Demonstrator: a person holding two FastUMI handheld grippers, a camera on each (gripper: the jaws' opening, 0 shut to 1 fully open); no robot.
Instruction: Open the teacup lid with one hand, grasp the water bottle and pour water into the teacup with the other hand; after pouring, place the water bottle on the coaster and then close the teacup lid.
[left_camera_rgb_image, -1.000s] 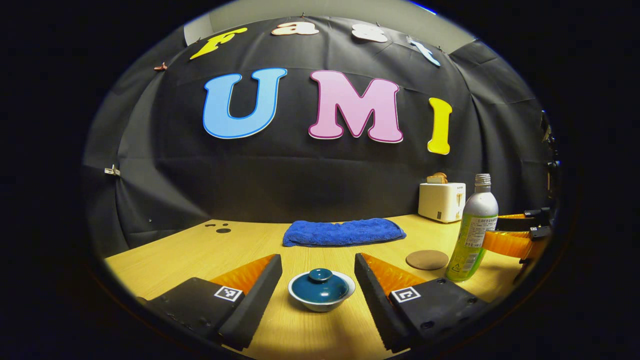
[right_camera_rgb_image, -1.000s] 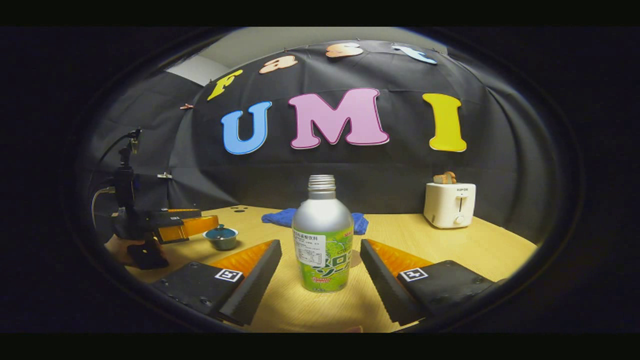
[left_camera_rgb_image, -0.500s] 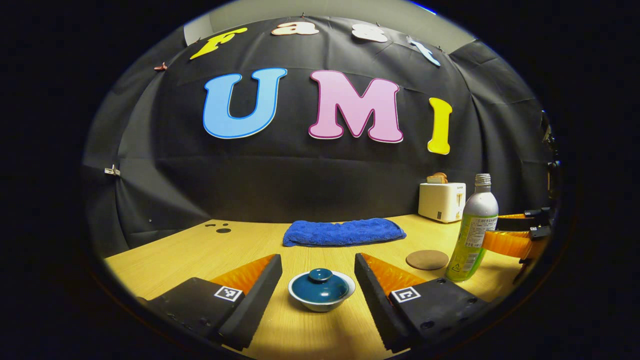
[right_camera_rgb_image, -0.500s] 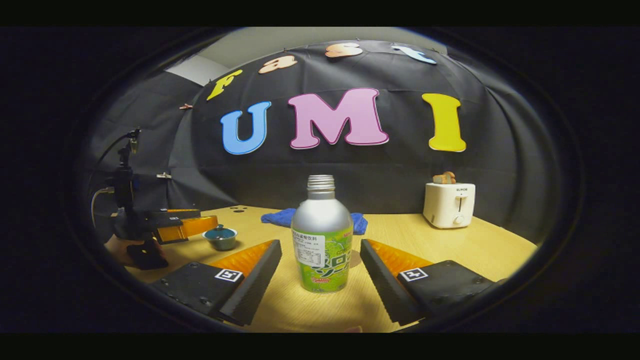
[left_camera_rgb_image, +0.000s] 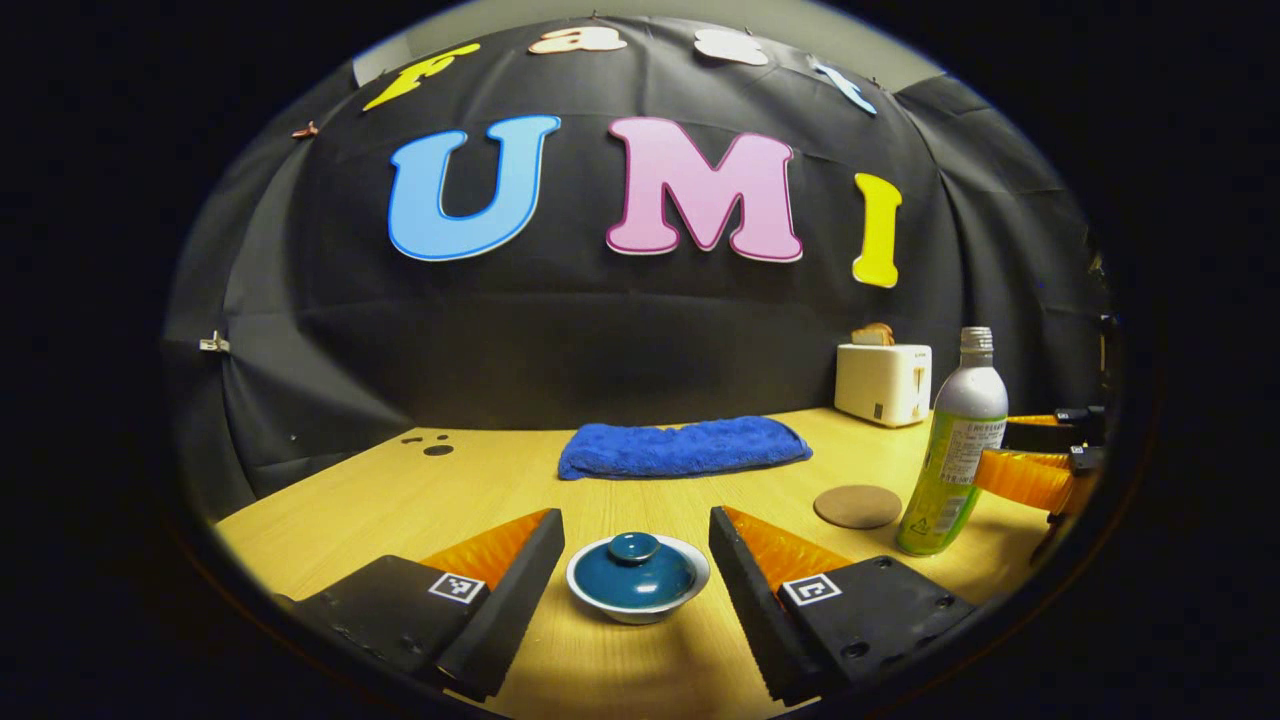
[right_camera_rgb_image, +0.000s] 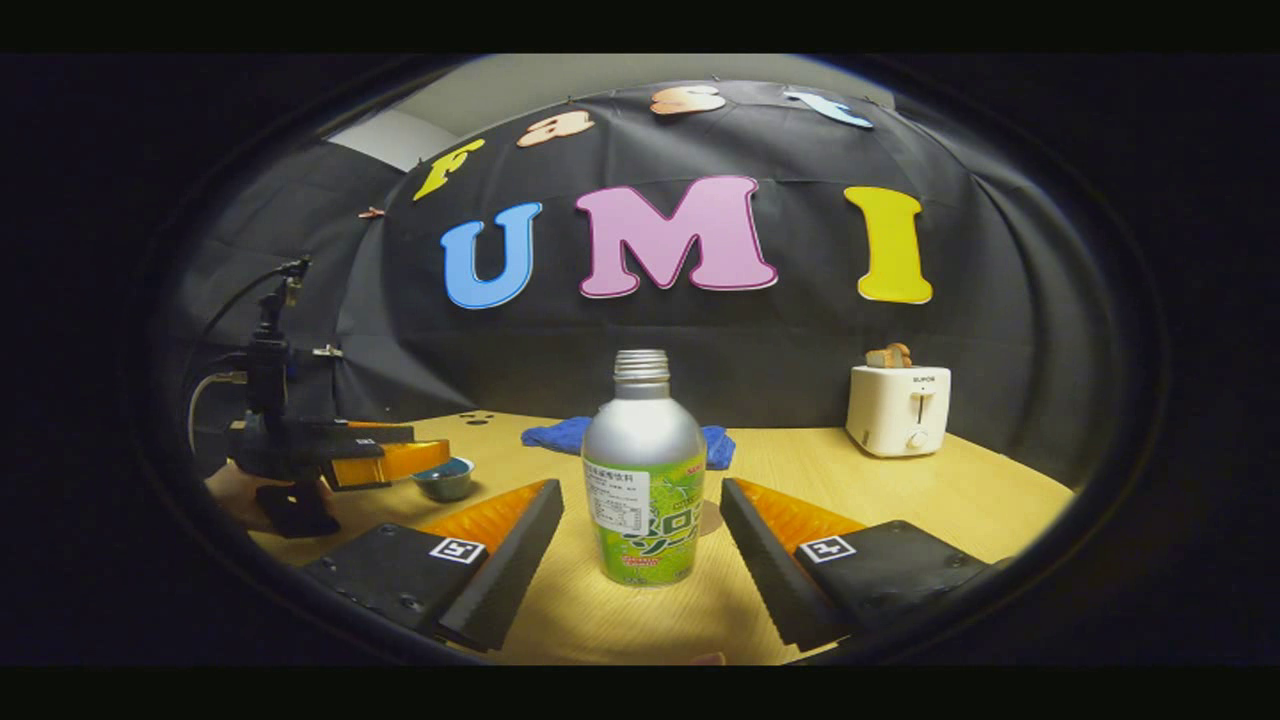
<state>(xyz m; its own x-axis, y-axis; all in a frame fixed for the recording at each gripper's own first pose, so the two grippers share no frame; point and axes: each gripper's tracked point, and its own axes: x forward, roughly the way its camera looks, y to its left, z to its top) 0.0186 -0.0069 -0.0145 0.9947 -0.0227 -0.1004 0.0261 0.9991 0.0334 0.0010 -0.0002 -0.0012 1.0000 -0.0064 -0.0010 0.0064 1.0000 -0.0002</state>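
The left gripper stood wide open and held nothing, its two fingers spread to either side of the white ceramic teacup at the bottom centre of the left gripper view, neither finger touching it. The cup sat on the pale wooden table, closed by its dark teal domed lid, whose small round knob rose in the middle, straight ahead of the gripper and between the fingers. The knob stood upright, so a grasp of it looked to depend on the fingers coming level with it and closing from both sides.

The right gripper was likewise wide open and empty in the right gripper view, with the silver aluminium water bottle with a green label standing upright at the frame's centre, between and just beyond its fingers, apart from both. The bottle's long axis ran vertically, square to the line of closure, and its mouth appeared uncapped.

The round brown cork coaster lay flat at the lower right of the left gripper view, just left of the bottle and well right of the cup. By position, the left gripper was the nearer to the lid and the right to the bottle. The lid was still on and no water poured, so the task seemed to stand at its first grasp.
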